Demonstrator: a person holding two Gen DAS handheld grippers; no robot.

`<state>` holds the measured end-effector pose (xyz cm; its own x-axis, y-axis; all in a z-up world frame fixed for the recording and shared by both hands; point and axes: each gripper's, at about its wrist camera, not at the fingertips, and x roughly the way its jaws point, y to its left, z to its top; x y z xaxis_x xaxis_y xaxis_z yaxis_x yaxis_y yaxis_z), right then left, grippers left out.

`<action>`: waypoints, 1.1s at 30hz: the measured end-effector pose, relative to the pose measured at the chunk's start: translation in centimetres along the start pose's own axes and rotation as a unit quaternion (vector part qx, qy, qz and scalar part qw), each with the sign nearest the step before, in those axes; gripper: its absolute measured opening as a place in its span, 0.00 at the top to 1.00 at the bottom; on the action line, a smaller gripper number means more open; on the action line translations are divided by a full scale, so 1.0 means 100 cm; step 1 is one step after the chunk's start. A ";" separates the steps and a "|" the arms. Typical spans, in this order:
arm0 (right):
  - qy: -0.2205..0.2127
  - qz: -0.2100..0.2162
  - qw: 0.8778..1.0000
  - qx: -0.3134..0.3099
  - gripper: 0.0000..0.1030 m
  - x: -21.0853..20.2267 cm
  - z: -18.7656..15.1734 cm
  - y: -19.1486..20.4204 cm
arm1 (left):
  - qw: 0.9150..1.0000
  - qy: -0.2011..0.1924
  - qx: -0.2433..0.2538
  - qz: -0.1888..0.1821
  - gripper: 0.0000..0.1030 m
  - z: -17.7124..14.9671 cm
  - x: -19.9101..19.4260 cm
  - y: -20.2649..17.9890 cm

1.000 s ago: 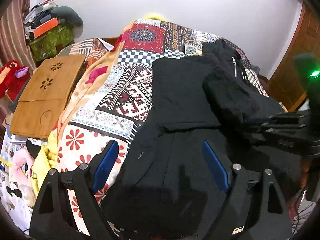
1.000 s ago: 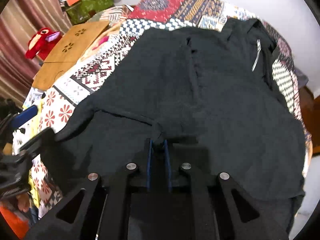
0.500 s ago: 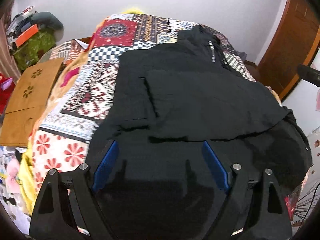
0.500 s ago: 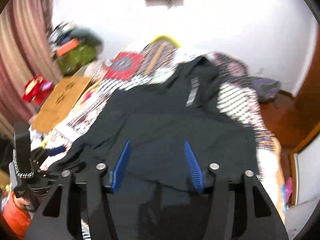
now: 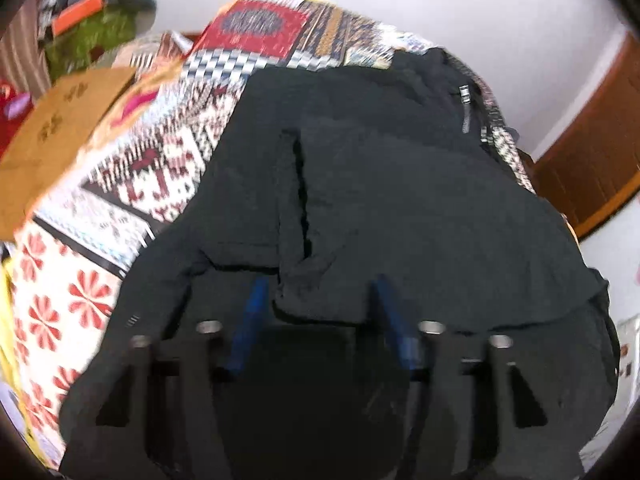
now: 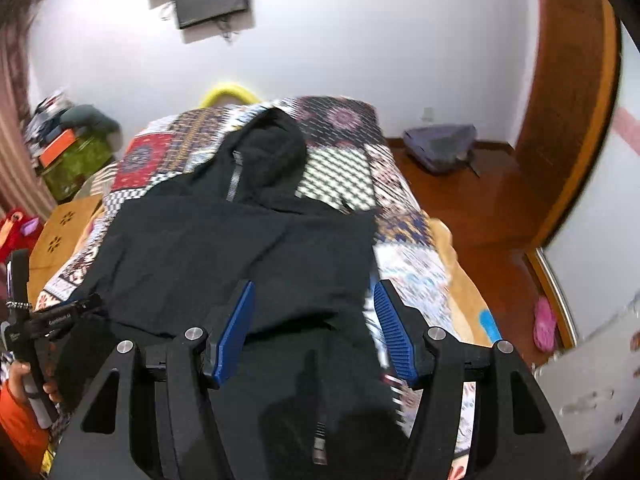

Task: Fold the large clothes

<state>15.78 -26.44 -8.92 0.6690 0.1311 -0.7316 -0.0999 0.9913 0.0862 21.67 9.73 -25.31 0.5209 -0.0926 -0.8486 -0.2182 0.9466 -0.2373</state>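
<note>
A black hooded zip jacket [image 5: 400, 200] lies spread on the patterned bedspread [image 5: 100, 280], with one side folded over its middle. My left gripper [image 5: 320, 300] hangs low over the near edge of that fold. Its jaws are closing, and a bump of black cloth sits between the blue pads [image 5: 254, 308] without being visibly pinched. In the right wrist view the jacket [image 6: 240, 248] has its hood [image 6: 272, 148] at the far end. My right gripper [image 6: 312, 312] hovers over the jacket's near right edge, its jaws opening and gripping nothing. The left gripper [image 6: 80, 310] also shows at the left there.
A wooden lap board [image 5: 68, 120] and a green box with clutter [image 5: 92, 28] lie left of the bed. A grey bag [image 6: 440, 148] rests on the wooden floor to the right, near a wooden door [image 6: 572, 120]. A pink slipper [image 6: 544, 324] lies by the bed.
My right gripper let go of the jacket fold it pinched, opened, and swung right and up. My left gripper came down onto the folded edge and its jaws narrowed.
</note>
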 end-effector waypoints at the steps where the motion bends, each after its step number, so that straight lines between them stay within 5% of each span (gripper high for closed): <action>1: 0.003 0.001 1.000 0.008 0.44 0.001 -0.001 -0.005 | 1.000 0.008 -0.008 -0.003 0.63 -0.001 0.005 0.000; 6: 0.021 0.021 0.998 0.054 0.44 0.009 -0.008 -0.028 | 1.000 -0.019 0.003 0.022 0.77 -0.004 -0.001 -0.011; 11: 0.025 0.035 0.996 0.075 0.44 0.014 -0.009 -0.034 | 0.993 -0.090 0.038 0.065 0.82 0.005 -0.032 -0.030; 22: 0.000 -0.006 1.000 -0.002 0.44 0.006 -0.001 -0.005 | 0.970 -0.213 0.084 0.080 0.84 0.047 -0.099 -0.041; 26: 0.006 -0.018 0.999 -0.033 0.44 0.009 -0.001 0.006 | 0.973 -0.195 0.075 0.097 0.84 0.056 -0.084 -0.024; 33: 0.019 -0.028 0.997 -0.062 0.44 0.014 -0.003 0.021 | 0.982 -0.097 0.098 0.131 0.78 0.041 -0.026 -0.001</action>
<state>16.27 -24.23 -9.98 0.6484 0.0720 -0.7579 -0.1554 0.9871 -0.0392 23.74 11.13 -21.11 0.6198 0.2041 -0.7578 -0.2118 0.9733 0.0889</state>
